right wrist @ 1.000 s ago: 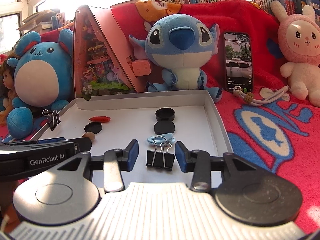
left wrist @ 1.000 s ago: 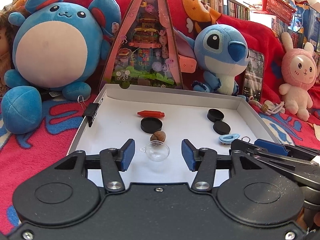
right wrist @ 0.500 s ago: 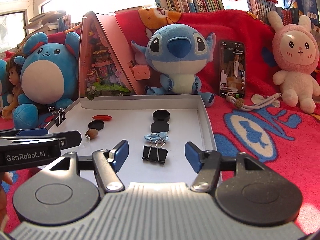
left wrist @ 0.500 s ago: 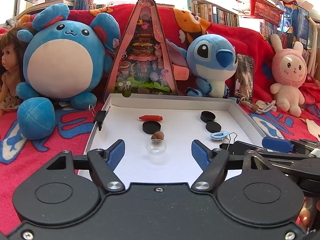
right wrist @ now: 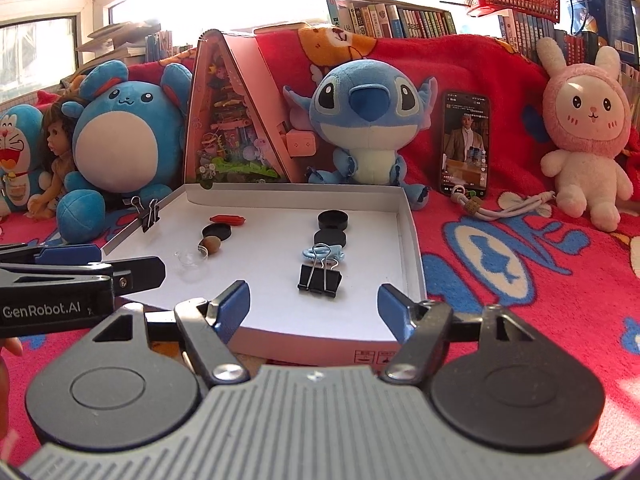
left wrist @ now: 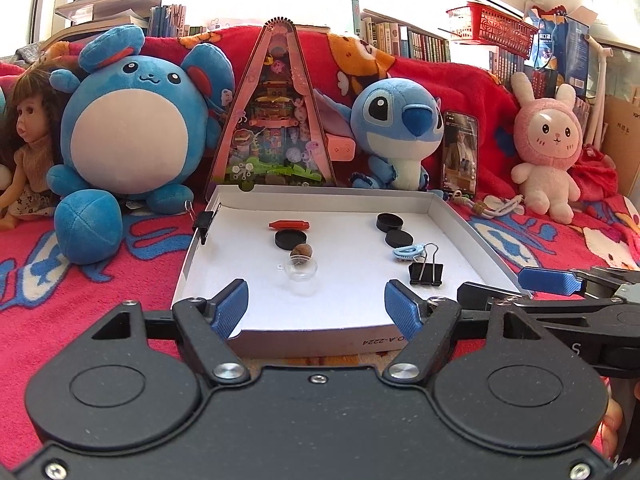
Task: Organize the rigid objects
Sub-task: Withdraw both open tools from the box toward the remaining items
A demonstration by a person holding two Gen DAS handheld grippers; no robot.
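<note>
A white shallow box (left wrist: 352,312) (right wrist: 408,248) lies on the red blanket. In it, on the left, lie a red capsule (left wrist: 289,225) (right wrist: 228,220), a black disc (left wrist: 291,238) (right wrist: 216,232), a brown nut (left wrist: 301,251) (right wrist: 211,245) and a clear dome (left wrist: 302,272) (right wrist: 191,261). On the right lie two black discs (left wrist: 390,222) (right wrist: 333,219), a light-blue clip (left wrist: 409,251) (right wrist: 308,254) and a black binder clip (left wrist: 426,272) (right wrist: 320,278). My left gripper (left wrist: 316,304) is open and empty before the box's near edge. My right gripper (right wrist: 314,304) is open and empty there too.
Another binder clip (left wrist: 203,222) (right wrist: 149,213) grips the box's left wall. Behind the box stand a pink triangular toy house (left wrist: 276,120), a blue round plush (left wrist: 128,128), a Stitch plush (right wrist: 366,120), a phone (right wrist: 466,144) and a pink bunny (right wrist: 586,136).
Both grippers have opened wide and pulled back from the box. The clear dome and the black binder clip, earlier between the fingers, now lie free in the box.
</note>
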